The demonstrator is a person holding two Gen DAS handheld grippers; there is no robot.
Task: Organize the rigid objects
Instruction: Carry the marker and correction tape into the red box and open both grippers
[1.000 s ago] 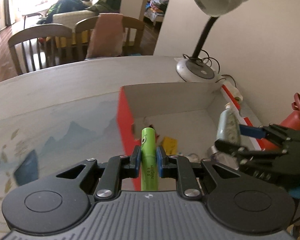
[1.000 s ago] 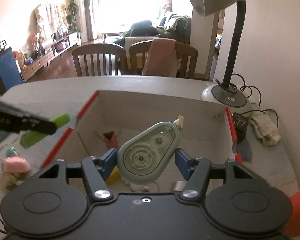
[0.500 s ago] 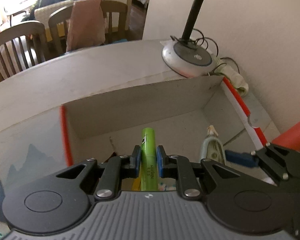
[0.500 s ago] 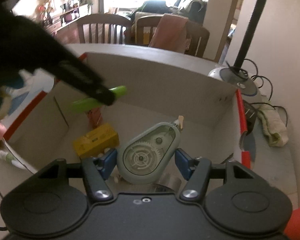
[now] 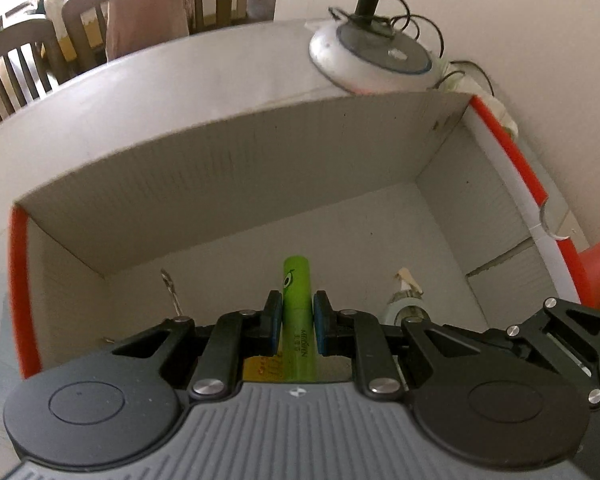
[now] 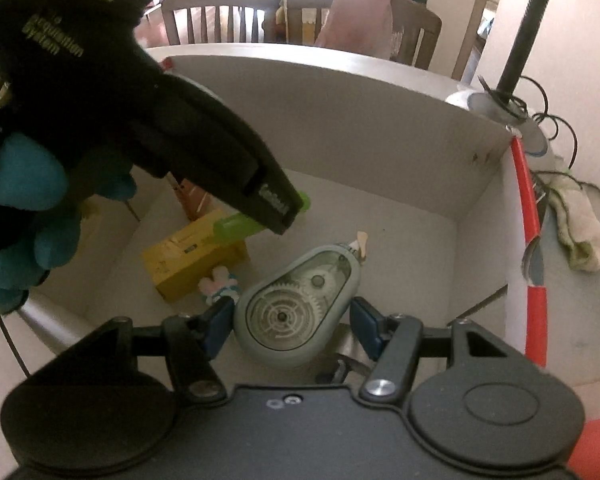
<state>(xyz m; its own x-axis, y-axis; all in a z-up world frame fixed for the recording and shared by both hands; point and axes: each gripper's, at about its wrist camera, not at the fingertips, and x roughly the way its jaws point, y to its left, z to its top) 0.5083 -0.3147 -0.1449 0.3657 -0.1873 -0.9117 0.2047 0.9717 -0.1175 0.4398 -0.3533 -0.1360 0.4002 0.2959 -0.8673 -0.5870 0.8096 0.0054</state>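
Observation:
My left gripper [image 5: 296, 314] is shut on a slim green tube [image 5: 296, 276] that points down into an open cardboard box [image 5: 504, 140] with white walls and a red rim. In the right wrist view that same left gripper [image 6: 276, 204] reaches in from the upper left, with the green tube [image 6: 236, 226] over a yellow packet [image 6: 196, 254]. My right gripper [image 6: 294, 316] holds a grey-green correction tape dispenser [image 6: 296, 308] low inside the box [image 6: 524, 184]. The dispenser's tip [image 5: 406, 292] shows beside my left fingers.
On the box floor lie a small pink and white figure [image 6: 220, 284] and a brown item [image 6: 192, 200] by the left wall. A lamp base [image 5: 372, 60] with cables and a crumpled cloth [image 6: 576, 232] sit behind the box. A blue-gloved hand [image 6: 20, 220] grips the left tool. Chairs stand beyond the table.
Both grippers have sunk into the box. The left one came in from over the box's left wall with the tube; the right lowered with the dispenser. Neither grip changed.

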